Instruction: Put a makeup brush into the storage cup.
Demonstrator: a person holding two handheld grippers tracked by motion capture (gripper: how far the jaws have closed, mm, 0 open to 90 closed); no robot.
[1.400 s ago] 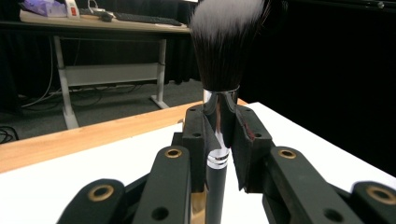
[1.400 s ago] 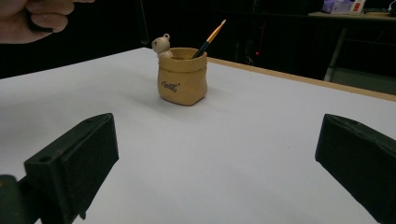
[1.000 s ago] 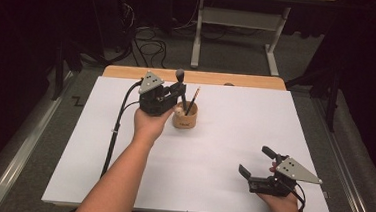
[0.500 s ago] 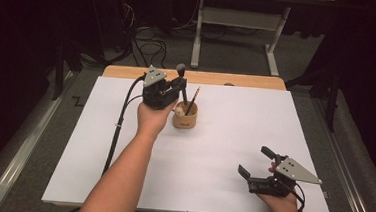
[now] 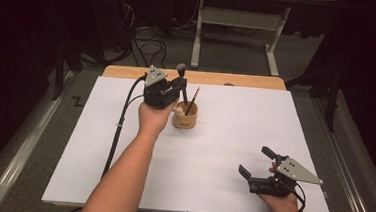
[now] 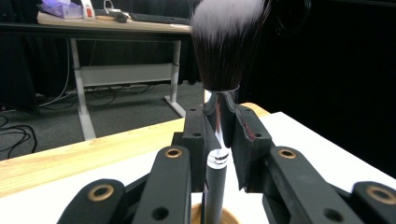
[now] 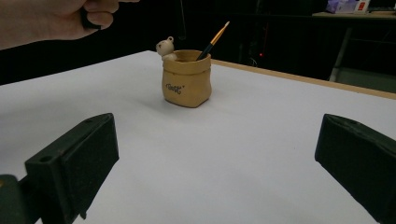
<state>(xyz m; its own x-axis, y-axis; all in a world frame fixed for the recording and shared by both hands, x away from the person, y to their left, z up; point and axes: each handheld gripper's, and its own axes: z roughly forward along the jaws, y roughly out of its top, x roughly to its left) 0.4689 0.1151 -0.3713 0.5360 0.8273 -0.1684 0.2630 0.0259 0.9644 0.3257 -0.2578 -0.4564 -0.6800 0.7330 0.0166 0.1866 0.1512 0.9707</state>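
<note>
My left jaws pinch the black-and-chrome makeup brush (image 5: 181, 78) upright over the tan sack-shaped ceramic pot (image 5: 184, 118) on the white table (image 5: 224, 138); my right gripper (image 5: 258, 163) rests spread, well apart. In the left gripper view, the pads clamp the ferrule (image 6: 219, 121): I should keep it plumb. In the right gripper view, a thin paintbrush (image 7: 212, 39) leans inside; I should steer clear.
</note>
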